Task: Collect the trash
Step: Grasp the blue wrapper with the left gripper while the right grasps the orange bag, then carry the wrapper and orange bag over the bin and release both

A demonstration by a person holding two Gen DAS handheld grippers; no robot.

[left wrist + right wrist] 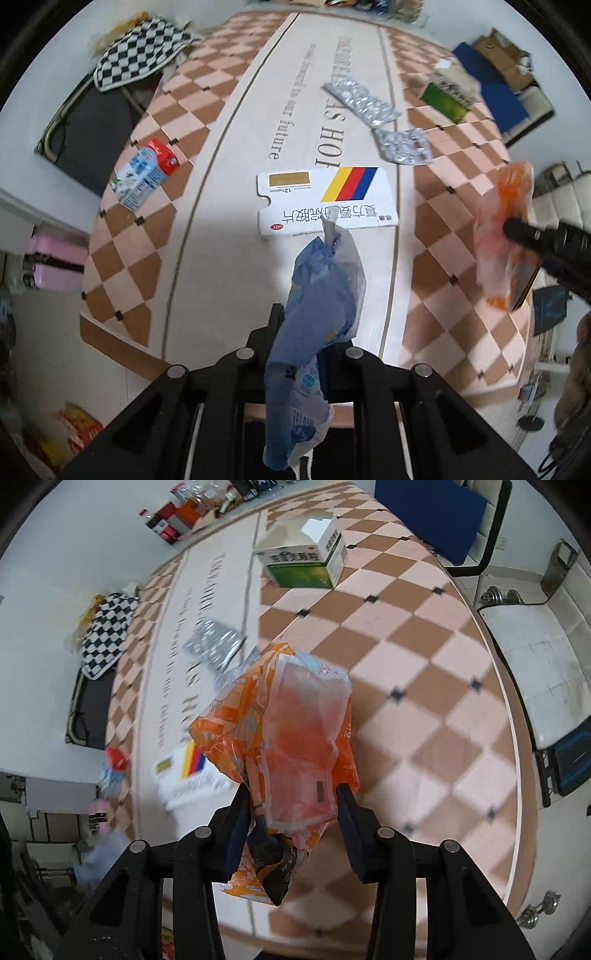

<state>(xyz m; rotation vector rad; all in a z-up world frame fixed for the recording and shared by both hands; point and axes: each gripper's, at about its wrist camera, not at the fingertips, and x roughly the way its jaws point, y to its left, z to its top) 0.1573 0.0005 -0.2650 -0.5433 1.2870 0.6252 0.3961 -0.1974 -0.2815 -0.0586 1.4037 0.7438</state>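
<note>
My left gripper (303, 332) is shut on a crumpled blue plastic wrapper (317, 314) and holds it above the table. My right gripper (291, 805) is shut on an orange and white plastic bag (284, 731), also held above the table; the bag shows at the right of the left wrist view (506, 236). On the table lie a white medicine box with yellow, red and blue stripes (325, 199), two silver blister packs (362, 101) (404, 146), a small milk carton (146, 171) and a green and white box (306, 559).
The table (424, 686) has a brown and pink checked cloth with a white lettered band. A checkered cloth (140, 51) lies on a chair at the far left. A blue chair (428, 506) and white seat (535, 657) stand at the right edge.
</note>
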